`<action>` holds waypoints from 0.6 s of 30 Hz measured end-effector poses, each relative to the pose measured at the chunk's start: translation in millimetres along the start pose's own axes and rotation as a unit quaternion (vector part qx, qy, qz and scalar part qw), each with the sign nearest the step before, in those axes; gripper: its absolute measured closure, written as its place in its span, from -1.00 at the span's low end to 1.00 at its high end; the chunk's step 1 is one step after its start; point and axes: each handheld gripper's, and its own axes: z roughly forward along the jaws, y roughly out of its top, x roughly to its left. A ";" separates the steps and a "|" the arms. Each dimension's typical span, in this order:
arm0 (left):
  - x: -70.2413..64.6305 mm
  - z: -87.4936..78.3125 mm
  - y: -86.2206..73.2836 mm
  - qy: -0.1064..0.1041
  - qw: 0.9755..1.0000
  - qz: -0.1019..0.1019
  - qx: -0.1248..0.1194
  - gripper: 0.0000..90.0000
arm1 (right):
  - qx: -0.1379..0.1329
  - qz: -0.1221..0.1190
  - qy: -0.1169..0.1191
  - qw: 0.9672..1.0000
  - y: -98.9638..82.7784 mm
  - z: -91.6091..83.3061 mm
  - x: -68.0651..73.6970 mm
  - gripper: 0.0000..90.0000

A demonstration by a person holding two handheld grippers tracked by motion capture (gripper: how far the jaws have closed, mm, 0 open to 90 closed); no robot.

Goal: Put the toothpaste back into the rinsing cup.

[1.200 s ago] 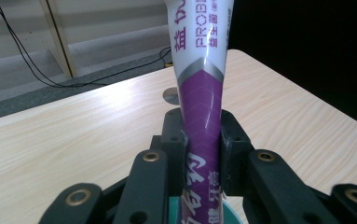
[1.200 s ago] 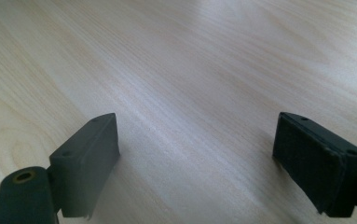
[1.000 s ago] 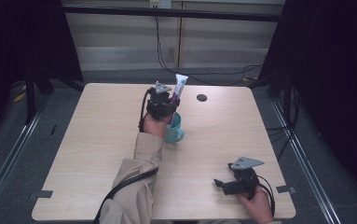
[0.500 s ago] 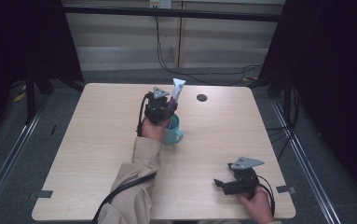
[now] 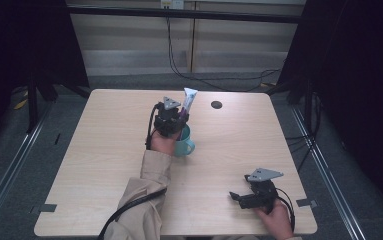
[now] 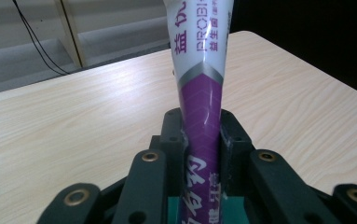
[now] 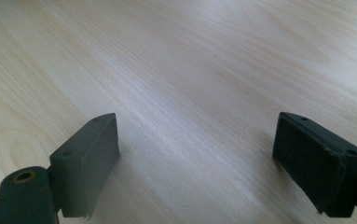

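A white and purple toothpaste tube (image 5: pixel 187 102) stands nearly upright in my left gripper (image 5: pixel 178 119), which is shut on its lower part, just above a teal mug (image 5: pixel 183 142) near the table's middle. In the left gripper view the tube (image 6: pixel 203 93) rises between the two black pads (image 6: pixel 232 144), and a strip of the teal mug (image 6: pixel 227 210) shows below it. My right gripper (image 5: pixel 235 196) rests low near the table's front right edge, open, with bare wood between its pads (image 7: pixel 90 154).
The light wooden table (image 5: pixel 104 150) has a small dark round hole (image 5: pixel 216 104) at its back, right of the tube. Cables hang behind the far edge. Dark curtains and floor rails flank the table.
My left hand has drifted slightly toward the front with the tube, staying over the mug. The right gripper has kept still.
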 end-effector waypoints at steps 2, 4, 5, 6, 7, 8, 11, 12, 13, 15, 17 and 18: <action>0.4 -1.1 -1.4 0.001 1.000 0.001 0.000 0.67 | 0.000 0.000 0.000 1.000 0.0 0.0 0.0 -0.70; 0.9 -1.7 -1.4 0.001 1.000 0.001 -0.002 0.65 | 0.000 0.000 0.000 1.000 0.0 0.0 0.0 -0.70; 1.4 -2.8 -0.8 0.000 1.000 -0.002 -0.003 0.65 | 0.000 0.000 0.000 1.000 0.0 0.0 0.0 -0.70; 2.2 -1.6 -1.6 0.003 1.000 0.002 0.008 0.64 | 0.000 0.000 0.000 1.000 0.0 0.0 0.0 -0.70; 2.2 -1.6 -1.6 0.003 1.000 0.002 0.008 0.65 | 0.000 0.000 0.000 1.000 0.0 0.0 0.0 -0.70; 3.0 -1.3 -2.8 0.003 1.000 0.000 0.011 0.66 | 0.000 0.000 0.000 1.000 0.0 0.0 0.0 -0.70; 5.5 -0.7 -7.1 0.005 1.000 -0.007 0.020 0.67 | 0.000 0.001 0.000 1.000 0.0 0.0 0.0 -0.70; 5.9 -1.2 -9.1 0.007 1.000 -0.005 0.018 0.67 | 0.000 0.000 0.000 1.000 0.0 0.0 0.0 -0.70; 5.5 -1.4 -9.8 0.006 1.000 -0.007 0.020 0.67 | 0.000 0.000 0.000 1.000 0.0 0.0 0.0 -0.70; 5.2 -1.6 -10.4 0.008 1.000 -0.003 0.022 0.66 | 0.000 0.000 0.000 1.000 0.0 0.0 0.0 -0.70; 3.9 -2.0 -12.2 0.007 1.000 0.001 0.022 0.66 | 0.000 0.000 0.000 1.000 0.0 0.0 0.0 -0.70; 3.8 -1.9 -14.6 0.005 1.000 -0.002 0.020 0.66 | 0.000 0.000 0.000 1.000 0.0 0.0 0.0 -0.70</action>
